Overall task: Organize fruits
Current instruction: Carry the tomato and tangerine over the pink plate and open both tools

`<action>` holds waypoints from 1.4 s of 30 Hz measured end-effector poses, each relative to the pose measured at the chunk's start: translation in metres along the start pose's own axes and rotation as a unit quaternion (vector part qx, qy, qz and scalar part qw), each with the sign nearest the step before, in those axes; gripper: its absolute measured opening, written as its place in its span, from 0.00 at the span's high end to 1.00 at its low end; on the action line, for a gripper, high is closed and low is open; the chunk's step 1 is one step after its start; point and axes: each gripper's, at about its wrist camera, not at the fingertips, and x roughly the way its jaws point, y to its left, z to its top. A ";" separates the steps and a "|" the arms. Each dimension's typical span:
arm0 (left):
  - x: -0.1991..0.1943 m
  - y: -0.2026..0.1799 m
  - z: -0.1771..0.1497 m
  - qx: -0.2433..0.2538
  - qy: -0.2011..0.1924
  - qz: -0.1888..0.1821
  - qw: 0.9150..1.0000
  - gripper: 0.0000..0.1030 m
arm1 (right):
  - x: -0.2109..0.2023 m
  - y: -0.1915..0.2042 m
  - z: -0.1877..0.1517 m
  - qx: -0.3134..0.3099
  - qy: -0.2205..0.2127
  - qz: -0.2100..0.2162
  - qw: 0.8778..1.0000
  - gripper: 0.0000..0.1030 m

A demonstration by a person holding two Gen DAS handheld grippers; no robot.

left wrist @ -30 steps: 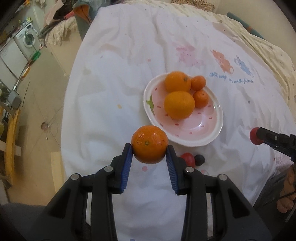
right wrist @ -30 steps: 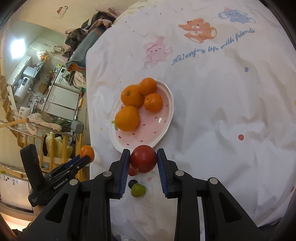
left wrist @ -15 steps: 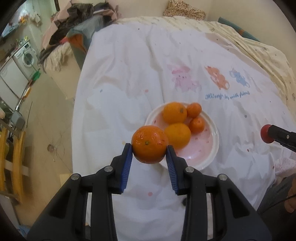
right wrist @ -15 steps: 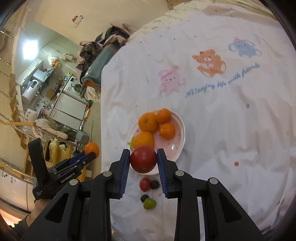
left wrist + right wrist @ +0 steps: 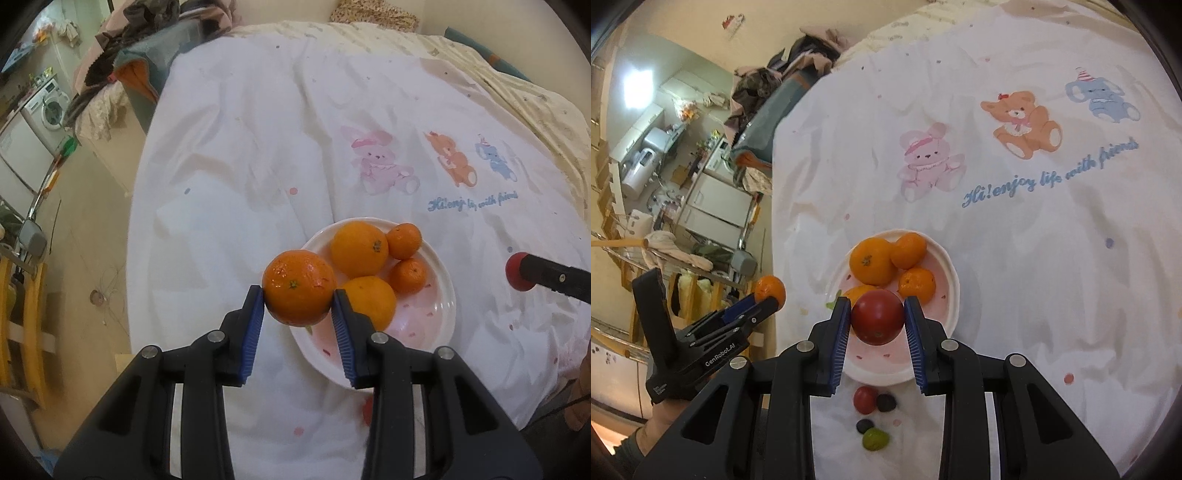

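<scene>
1. Left wrist view: an orange (image 5: 299,291) is held clamped between the blue pads of the left gripper (image 5: 298,308), above the near-left rim of the pink plate (image 5: 441,314). Four oranges are already seen on the plate, crowded toward its far side. The fruit is gripped only at its sides, so a slip could be caused by a sudden tilt. If it were released over the rim instead of the bare pink patch, it could roll off onto the white cloth (image 5: 258,147) and toward the table edge at the left.

2. Right wrist view: a red tomato (image 5: 878,316) is held pinched in the right gripper (image 5: 877,332), over the near part of the plate (image 5: 951,295). A soft tomato could be bruised by too tight a squeeze. Both grippers are aimed at one plate, with the left gripper (image 5: 764,301) just beside it, so a collision could be caused by simultaneous placing. The piled oranges could be knocked out by a drop onto them. Small loose fruits (image 5: 873,417) lie on the cloth near the plate and could be scattered by a low pass.
</scene>
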 end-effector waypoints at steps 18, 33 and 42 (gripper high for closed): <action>0.069 -0.007 0.019 -0.009 0.058 -0.032 0.998 0.66 | 0.076 -0.029 0.027 0.019 0.066 -0.039 0.997 0.69; 0.079 -0.004 0.025 -0.033 0.079 -0.046 0.995 0.51 | 0.091 -0.033 0.021 0.027 0.091 -0.032 0.995 0.69; 0.063 -0.002 0.029 -0.030 0.046 -0.029 0.998 0.28 | 0.085 -0.003 0.029 0.006 0.052 0.038 0.998 0.35</action>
